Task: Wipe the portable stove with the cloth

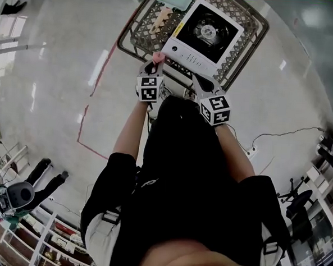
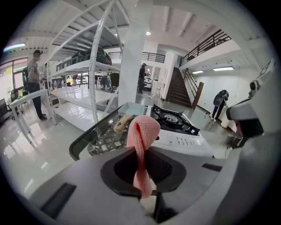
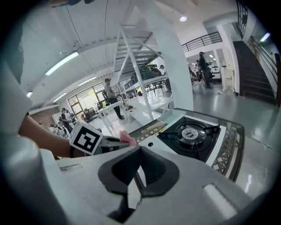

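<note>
Glass table (image 2: 90,138) w/ stove (image 1: 203,33); left gripper (image 2: 141,169) clamps pink cloth (image 2: 142,132).

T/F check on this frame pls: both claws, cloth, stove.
1. The left claw is clamped on a pink cloth. True.
2. The right claw holds a sponge. False: it is shut on nothing.
3. The cloth lies on the burner. False: it sticks up from the left claw, short of the burner.
4. The stove sits on a table. True.
</note>
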{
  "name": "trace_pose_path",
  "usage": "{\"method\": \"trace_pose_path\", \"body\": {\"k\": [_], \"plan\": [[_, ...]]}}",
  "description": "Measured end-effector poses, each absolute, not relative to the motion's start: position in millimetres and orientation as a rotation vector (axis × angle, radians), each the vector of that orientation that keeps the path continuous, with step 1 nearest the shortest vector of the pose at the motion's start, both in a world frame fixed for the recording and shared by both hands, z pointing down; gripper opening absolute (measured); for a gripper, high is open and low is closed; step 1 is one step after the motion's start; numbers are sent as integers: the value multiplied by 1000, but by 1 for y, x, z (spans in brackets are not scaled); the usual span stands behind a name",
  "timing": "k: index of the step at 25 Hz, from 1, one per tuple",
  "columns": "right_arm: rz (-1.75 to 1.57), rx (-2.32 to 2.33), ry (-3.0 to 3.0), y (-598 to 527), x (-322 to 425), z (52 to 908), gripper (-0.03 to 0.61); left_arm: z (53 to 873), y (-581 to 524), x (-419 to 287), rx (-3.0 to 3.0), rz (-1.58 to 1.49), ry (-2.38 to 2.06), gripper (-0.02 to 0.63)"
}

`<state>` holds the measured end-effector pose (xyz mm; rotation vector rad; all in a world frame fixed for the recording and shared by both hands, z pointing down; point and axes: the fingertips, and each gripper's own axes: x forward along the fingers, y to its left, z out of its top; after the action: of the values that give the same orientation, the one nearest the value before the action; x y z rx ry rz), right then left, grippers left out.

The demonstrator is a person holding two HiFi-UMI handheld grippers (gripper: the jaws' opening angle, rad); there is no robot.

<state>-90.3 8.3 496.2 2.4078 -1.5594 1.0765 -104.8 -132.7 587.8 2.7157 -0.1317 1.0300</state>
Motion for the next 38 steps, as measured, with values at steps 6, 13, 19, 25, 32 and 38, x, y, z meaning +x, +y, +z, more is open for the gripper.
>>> {"method": "trace_pose_path", "body": {"k": [6, 13, 19, 25, 32, 38], "plan": [[976, 2386, -1675, 2, -82, 478, 3, 558, -132, -124, 2769, 1048, -104, 31], [1033, 2448, -1623, -18, -68, 488, 3, 542, -160, -115, 2817, 1039, -46, 31], [1128, 2513, -1411, -53, -67, 512, 3, 553, -173, -98, 2860, 1061, 263, 31], [1212, 2713, -1122, -77, -72, 521, 3, 577, -182, -86, 2824, 1072, 575, 31], [1228, 2818, -883, -79, -92, 521, 3, 599, -181, -73, 2769, 1067, 741, 31], [1247, 2852, -852, -77, -89, 527, 3, 608, -169, -61, 2762, 1086, 775, 31]]}}
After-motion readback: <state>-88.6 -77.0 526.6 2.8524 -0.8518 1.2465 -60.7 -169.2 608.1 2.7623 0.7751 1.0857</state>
